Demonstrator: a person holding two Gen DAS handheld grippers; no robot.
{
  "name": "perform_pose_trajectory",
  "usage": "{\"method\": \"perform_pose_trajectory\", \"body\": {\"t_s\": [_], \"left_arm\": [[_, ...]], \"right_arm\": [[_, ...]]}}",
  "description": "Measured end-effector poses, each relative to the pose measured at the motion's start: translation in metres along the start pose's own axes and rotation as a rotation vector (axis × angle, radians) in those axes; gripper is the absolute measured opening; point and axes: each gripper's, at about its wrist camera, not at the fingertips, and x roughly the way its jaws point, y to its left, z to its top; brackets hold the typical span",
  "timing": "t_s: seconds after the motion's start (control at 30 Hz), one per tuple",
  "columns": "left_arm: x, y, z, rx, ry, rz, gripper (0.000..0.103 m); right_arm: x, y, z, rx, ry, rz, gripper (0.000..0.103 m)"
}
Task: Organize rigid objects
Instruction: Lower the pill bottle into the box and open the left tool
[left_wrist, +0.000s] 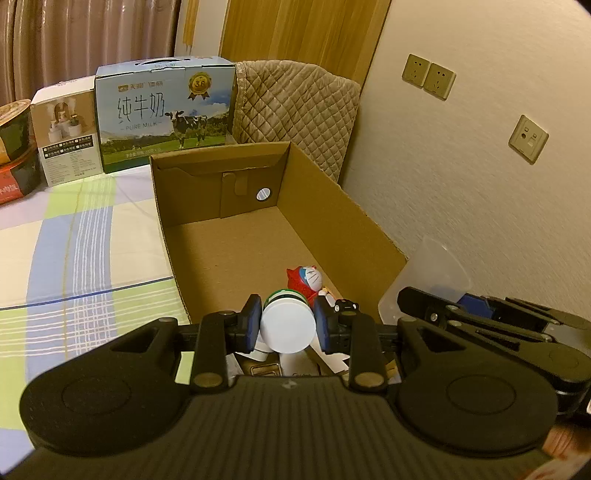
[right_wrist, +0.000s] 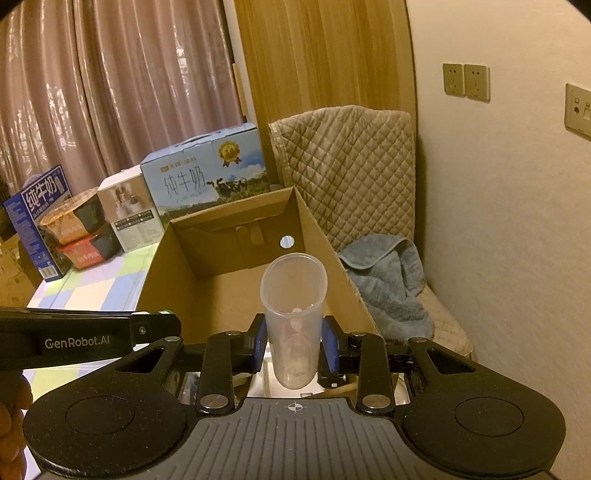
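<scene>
Both hands hover at the near end of the open brown cardboard box (left_wrist: 229, 236), apparently ready to drop things in. The left gripper (left_wrist: 287, 325) is clamped on a white-capped round bottle (left_wrist: 288, 328); the right gripper (right_wrist: 293, 349) pinches a clear plastic cup (right_wrist: 293, 306) upright.

My left gripper (left_wrist: 287, 325) and right gripper (right_wrist: 293, 347) are matte black with blue finger pads (left_wrist: 252, 325), brass-coloured pivot screws (left_wrist: 208, 379) and white "GenRobot.AI" lettering (right_wrist: 77, 341).
</scene>
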Motion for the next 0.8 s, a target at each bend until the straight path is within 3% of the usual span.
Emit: {"method": "perform_pose_trajectory", "body": {"t_s": [0.8], "left_arm": [[0.0106,-0.0021,0.0002,-0.003,0.006,0.0,0.026]], "right_arm": [[0.0047,-0.0022,-0.0016,0.002,0.004,-0.001,0.029]]}}
